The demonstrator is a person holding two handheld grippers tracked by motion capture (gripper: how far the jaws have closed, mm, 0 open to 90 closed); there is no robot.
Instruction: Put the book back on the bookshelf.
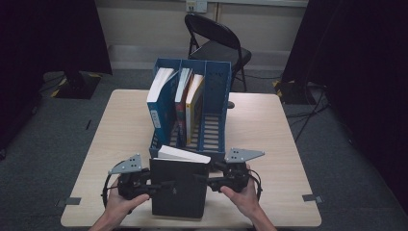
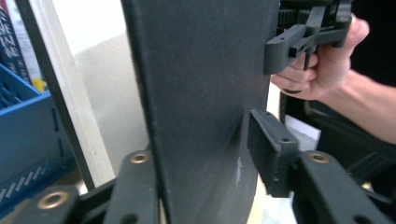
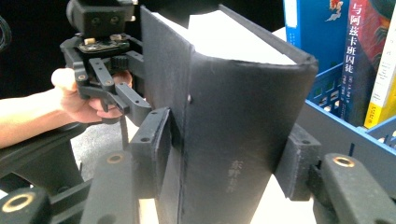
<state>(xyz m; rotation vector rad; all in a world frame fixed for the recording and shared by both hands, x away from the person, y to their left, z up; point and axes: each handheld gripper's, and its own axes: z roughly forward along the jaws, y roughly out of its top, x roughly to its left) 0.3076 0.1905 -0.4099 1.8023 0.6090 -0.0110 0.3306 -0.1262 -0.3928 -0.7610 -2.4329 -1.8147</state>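
Both pairs of jaws are clenched on the black book [image 1: 177, 185], which stands upright at the near edge of the table [image 1: 269, 134], just in front of the blue file rack [image 1: 217, 86]. The left gripper [image 1: 155, 185] pinches the book's left edge across its cover, and the right gripper [image 1: 204, 181] clamps around the spine side, one pad on each face.

To do the lift well, I judge both grips should stay evenly tight so the pages do not splay, and the book should rise straight and level before going toward the empty right-hand slot of the rack, clear of the three books [image 1: 179, 98] in the left slots. A tilt could let the covers slide between the pads.

Each hand wraps its gripper from below, left hand [image 1: 121, 201] and right hand [image 1: 243, 195] low and near, forearms entering from the near edge, grippers pointing inward at each other.
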